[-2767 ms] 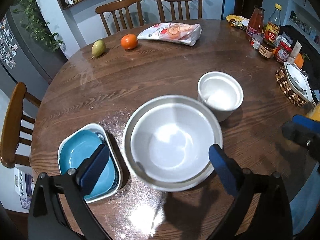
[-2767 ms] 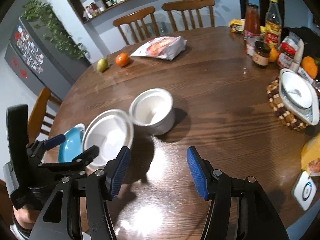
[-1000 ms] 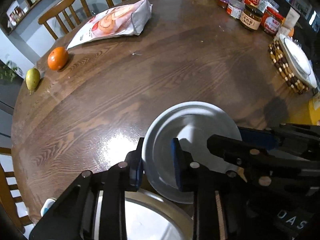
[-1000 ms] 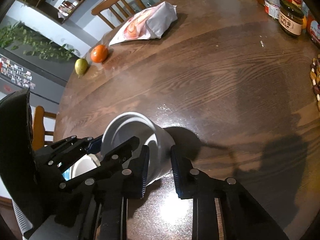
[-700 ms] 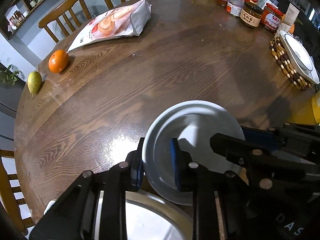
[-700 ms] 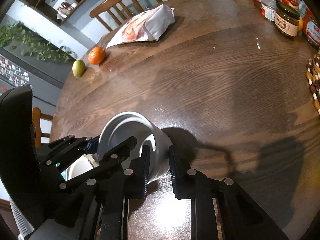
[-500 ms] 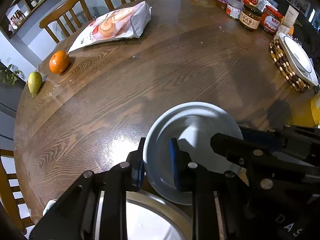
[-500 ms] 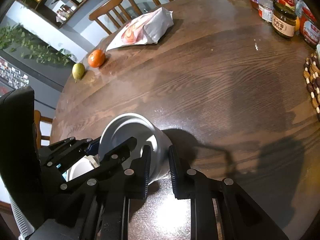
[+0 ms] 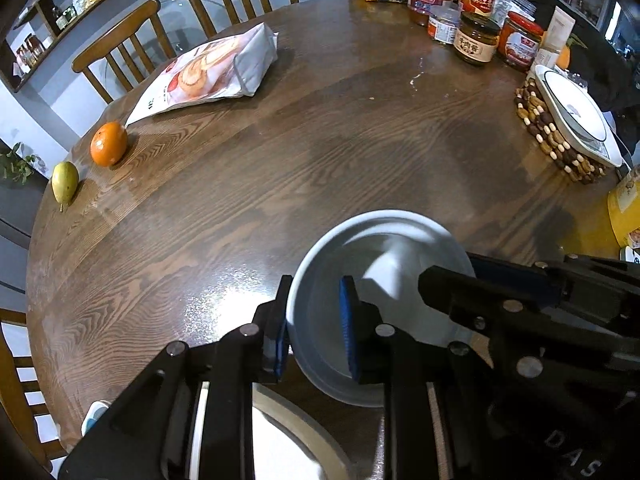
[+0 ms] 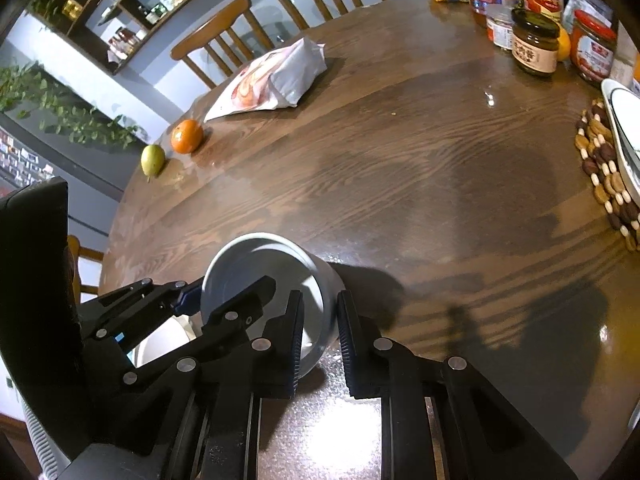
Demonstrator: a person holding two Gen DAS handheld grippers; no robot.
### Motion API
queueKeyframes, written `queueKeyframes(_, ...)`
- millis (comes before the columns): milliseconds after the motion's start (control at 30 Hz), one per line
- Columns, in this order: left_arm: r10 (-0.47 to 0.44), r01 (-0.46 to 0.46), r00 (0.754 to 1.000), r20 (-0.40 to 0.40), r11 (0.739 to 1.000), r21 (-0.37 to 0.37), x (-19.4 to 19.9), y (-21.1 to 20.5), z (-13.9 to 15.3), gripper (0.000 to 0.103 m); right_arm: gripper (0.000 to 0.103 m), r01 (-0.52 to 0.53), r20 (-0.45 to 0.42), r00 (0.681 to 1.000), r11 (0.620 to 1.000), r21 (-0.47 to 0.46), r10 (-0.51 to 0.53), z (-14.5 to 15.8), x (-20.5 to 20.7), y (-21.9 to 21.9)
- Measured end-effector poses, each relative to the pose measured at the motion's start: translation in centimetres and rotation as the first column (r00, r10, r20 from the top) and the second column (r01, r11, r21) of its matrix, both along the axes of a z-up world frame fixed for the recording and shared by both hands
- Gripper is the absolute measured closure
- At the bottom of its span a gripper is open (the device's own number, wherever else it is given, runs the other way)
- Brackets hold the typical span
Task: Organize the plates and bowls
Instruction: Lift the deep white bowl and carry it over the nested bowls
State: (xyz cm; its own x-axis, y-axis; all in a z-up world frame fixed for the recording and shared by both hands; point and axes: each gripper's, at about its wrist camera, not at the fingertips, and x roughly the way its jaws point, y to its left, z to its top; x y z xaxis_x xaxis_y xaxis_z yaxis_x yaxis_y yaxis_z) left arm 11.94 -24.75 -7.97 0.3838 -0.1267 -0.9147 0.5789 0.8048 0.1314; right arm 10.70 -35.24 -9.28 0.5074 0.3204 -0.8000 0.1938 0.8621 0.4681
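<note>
Glossy white ceramic bowl (image 9: 384, 264) — varnished, grainy wooden table (image 9: 320, 152) — shiny plastic bag (image 9: 208, 72)

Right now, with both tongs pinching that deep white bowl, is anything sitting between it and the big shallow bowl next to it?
Nothing visible does. The left tongs and right tongs each clamp the deep white bowl's rim from opposite sides. The big shallow bowl lies just behind it, toward the camera, with only the tongs' own black frames over it.

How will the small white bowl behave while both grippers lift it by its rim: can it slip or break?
The white bowl looks glazed and glossy, so it may slip between the pads. The left gripper and right gripper each pinch only the thin wall, on opposite sides, so it could pivot or tilt. It looks stiff and ceramic, so dropping it onto the wooden table would probably chip it.
</note>
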Motion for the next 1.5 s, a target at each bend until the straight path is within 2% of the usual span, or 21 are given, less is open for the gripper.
queueKeyframes(433,-0.022,0.023,0.999,0.024,1.000,-0.010,-1.7,-0.5,0.8,0.083,0.083,0.032,0.025,0.999,0.999,0.010,-0.032,0.5,-1.8,-0.7)
queueKeyframes(1500,0.000,0.013,0.985,0.171,0.997,-0.075,-5.6,1.0,6.1,0.083,0.083,0.030,0.165,0.986,0.999,-0.025,-0.026,5.7,-5.9,-0.2)
